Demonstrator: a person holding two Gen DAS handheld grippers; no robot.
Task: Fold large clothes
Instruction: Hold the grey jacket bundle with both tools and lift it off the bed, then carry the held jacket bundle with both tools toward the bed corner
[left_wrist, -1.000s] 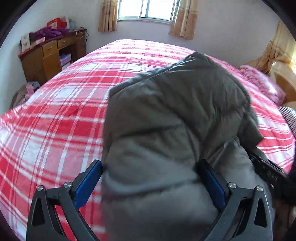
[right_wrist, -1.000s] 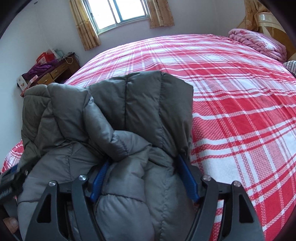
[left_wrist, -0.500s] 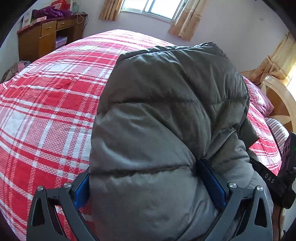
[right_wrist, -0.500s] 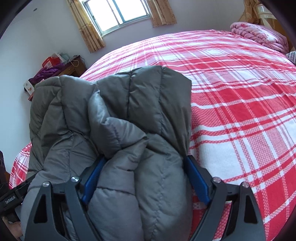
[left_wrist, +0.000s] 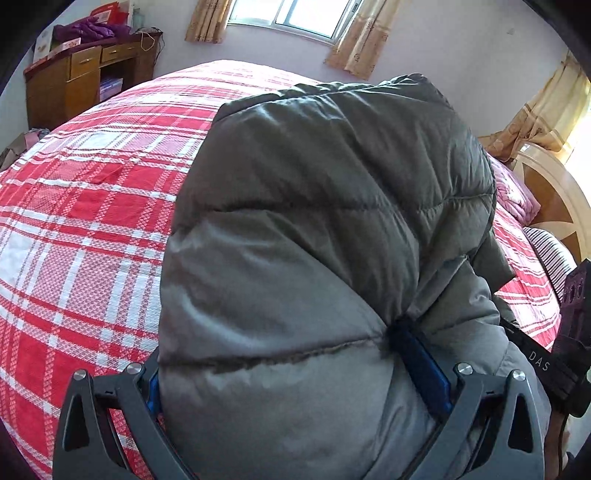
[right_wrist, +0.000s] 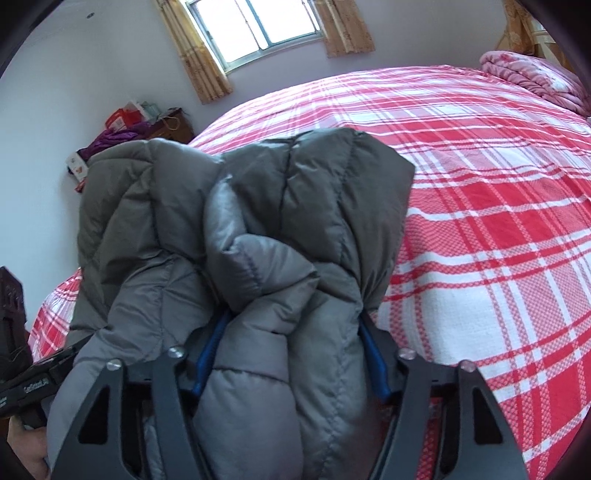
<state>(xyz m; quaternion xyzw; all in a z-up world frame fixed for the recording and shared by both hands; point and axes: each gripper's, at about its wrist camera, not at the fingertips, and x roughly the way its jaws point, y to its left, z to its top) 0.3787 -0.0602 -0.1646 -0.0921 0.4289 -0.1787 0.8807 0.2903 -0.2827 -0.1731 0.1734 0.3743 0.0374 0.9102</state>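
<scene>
A grey quilted puffer jacket (left_wrist: 314, 240) is held up over the red plaid bed (left_wrist: 81, 221), bunched and folded over. My left gripper (left_wrist: 295, 369) is shut on a thick wad of the jacket; its blue pads press the padding from both sides. My right gripper (right_wrist: 291, 347) is shut on another bunched part of the same jacket (right_wrist: 280, 229), which hangs in front of the bed (right_wrist: 498, 240). The other gripper shows at the right edge of the left wrist view (left_wrist: 569, 332) and at the left edge of the right wrist view (right_wrist: 22, 369).
A wooden desk (left_wrist: 85, 81) with clutter stands by the far wall to the left. A window with tan curtains (right_wrist: 258, 29) is behind the bed. A pink folded quilt (right_wrist: 532, 77) and a wooden headboard (left_wrist: 554, 199) are at the right end.
Both grippers have lifted and brought the jacket closer to the cameras; it now fills more of both views and the fabric is bunched tighter between the pads.
</scene>
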